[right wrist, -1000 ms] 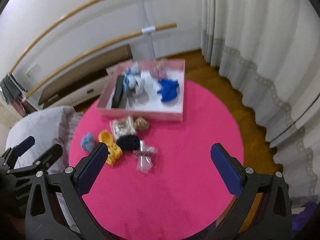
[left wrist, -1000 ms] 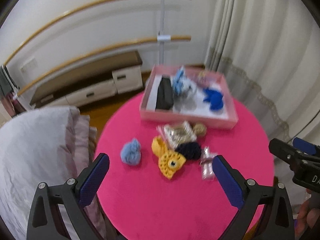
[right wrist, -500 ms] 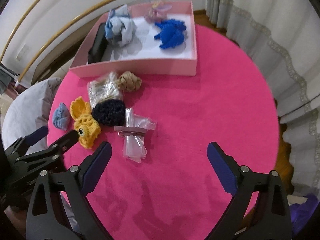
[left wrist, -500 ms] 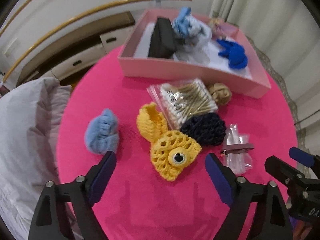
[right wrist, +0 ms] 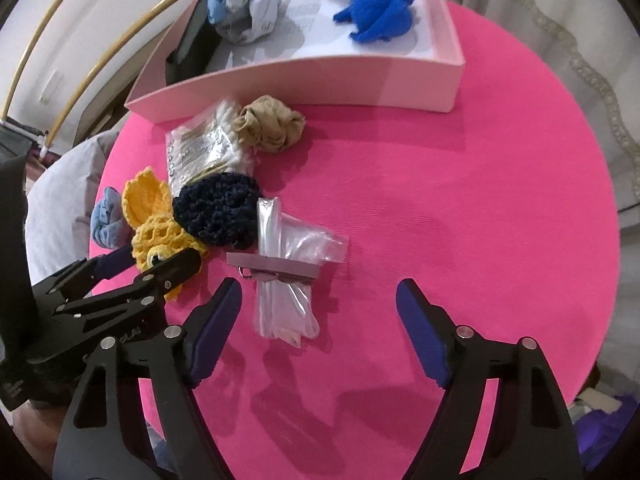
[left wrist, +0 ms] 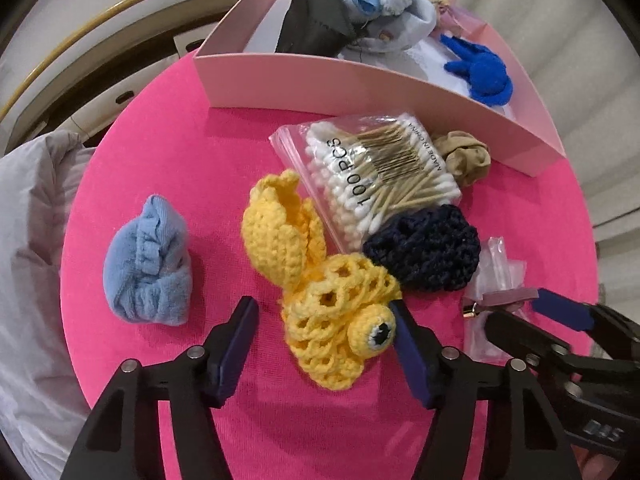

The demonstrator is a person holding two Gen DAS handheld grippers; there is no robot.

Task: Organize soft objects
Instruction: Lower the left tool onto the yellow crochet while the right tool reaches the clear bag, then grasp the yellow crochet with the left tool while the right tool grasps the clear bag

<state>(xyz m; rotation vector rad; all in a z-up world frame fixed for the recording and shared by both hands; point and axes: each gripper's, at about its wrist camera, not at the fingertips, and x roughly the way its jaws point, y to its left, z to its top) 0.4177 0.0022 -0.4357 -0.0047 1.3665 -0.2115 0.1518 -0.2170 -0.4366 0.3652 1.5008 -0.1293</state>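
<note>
While the left gripper (left wrist: 324,334), jaws just narrowing, straddles the yellow crochet (left wrist: 340,320) at lower centre without clamping it, and the right gripper (right wrist: 320,320) (half-wide, also closing) nears the bag (right wrist: 288,280), either could snag the navy crochet (left wrist: 424,252) alongside.

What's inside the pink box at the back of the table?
Inside the pink cardboard box: a royal-blue knitted piece, a pale blue-grey fabric bundle, a black pouch and something pinkish behind. The box's near wall hides part of its floor.
</note>
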